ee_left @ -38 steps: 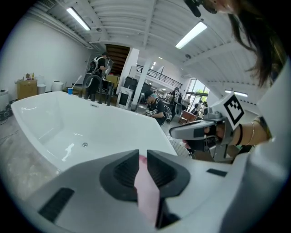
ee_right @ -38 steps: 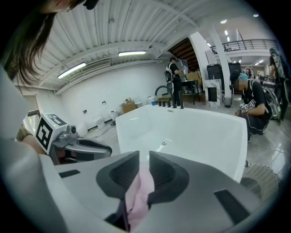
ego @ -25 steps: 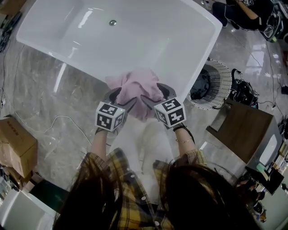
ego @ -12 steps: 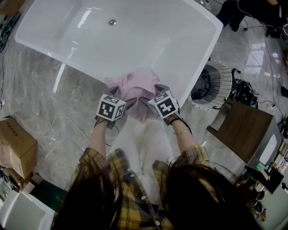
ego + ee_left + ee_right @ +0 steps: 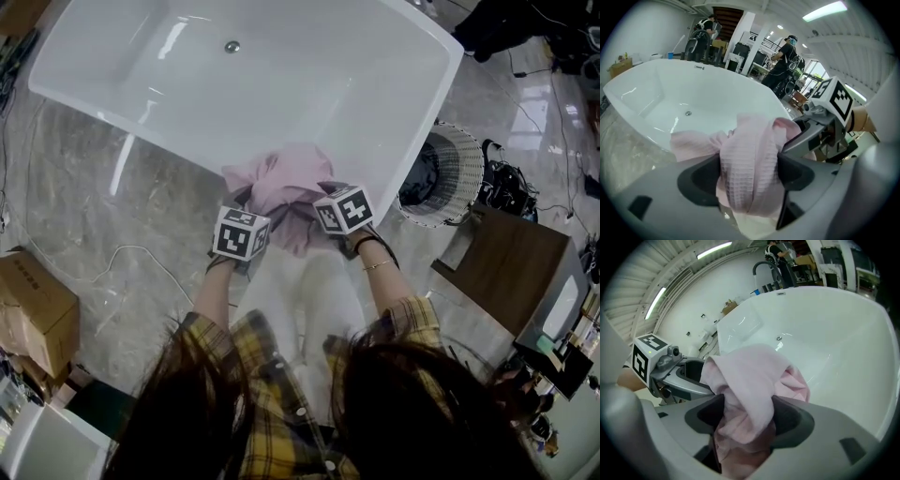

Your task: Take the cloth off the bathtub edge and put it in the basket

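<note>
Head view: steeply down on bathtub (image 5: 281,84) edge. Gripper views: close at that edge, facing across bathtub; all share cloth (image 5: 281,178).

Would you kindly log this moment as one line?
left gripper: closing on pink cloth | right gripper: closing on pink cloth | pink cloth: on bathtub edge | basket: beside bathtub

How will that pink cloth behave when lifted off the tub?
Probably floppy: the cloth is bunched in folds over the tub edge, so it should droop. Likely light, being thin waffle-weave. The jaws of the left gripper and right gripper are closing on it; its texture should resist slipping.
</note>
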`<state>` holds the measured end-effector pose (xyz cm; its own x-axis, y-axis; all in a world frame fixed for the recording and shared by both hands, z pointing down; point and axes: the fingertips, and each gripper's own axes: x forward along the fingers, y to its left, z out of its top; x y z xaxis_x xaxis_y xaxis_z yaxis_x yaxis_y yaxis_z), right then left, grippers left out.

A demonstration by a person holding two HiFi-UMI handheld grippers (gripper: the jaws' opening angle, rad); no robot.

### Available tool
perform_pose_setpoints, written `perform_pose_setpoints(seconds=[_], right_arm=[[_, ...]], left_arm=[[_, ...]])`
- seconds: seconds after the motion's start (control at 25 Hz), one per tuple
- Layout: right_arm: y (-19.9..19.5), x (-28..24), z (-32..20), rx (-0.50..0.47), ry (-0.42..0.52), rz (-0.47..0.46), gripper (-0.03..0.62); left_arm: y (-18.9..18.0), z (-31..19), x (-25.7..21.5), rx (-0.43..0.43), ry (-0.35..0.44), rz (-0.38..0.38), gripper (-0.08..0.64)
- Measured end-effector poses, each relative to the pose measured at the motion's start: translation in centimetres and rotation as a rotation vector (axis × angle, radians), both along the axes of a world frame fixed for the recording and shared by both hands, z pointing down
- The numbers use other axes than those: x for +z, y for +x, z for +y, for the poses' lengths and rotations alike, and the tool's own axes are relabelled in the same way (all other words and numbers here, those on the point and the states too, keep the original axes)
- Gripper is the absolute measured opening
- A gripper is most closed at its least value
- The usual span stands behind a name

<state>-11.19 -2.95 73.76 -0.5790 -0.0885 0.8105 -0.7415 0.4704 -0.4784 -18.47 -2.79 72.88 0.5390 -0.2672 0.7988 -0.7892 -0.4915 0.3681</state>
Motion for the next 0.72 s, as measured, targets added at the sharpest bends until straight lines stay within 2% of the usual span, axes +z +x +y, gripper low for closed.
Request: perform_pose_setpoints(seconds=[0.2, 0.36, 0.48, 0.56, 0.72], right_arm=[[-0.1, -0.3, 0.2, -0.014, 0.000, 0.008, 0.267], [-0.8, -1.2, 0.1, -0.013, 0.035, -0.002, 0.205], [-0.9, -2.0, -0.1, -0.007, 0.082, -0.006, 0.160], [-1.2, -2.7, -0.2, -0.009, 0.116, -0.010, 0.107], [-1.9, -3.5, -0.1, 0.011, 0.122, -0.029, 0.080]], left_arm=[[0.6, 0.4, 0.1, 0.021, -0.067, 0.021, 0.313], [0.3, 0.5, -0.2, 0.032, -0.114, 0.026, 0.267], [0.9, 0.4, -0.7, 0.055, -0.072, 0.022, 0.232], [1.3, 0.3, -1.2, 0.072, -0.030, 0.015, 0.186], [1.6, 0.4, -2.2, 0.117, 0.006, 0.002, 0.111]])
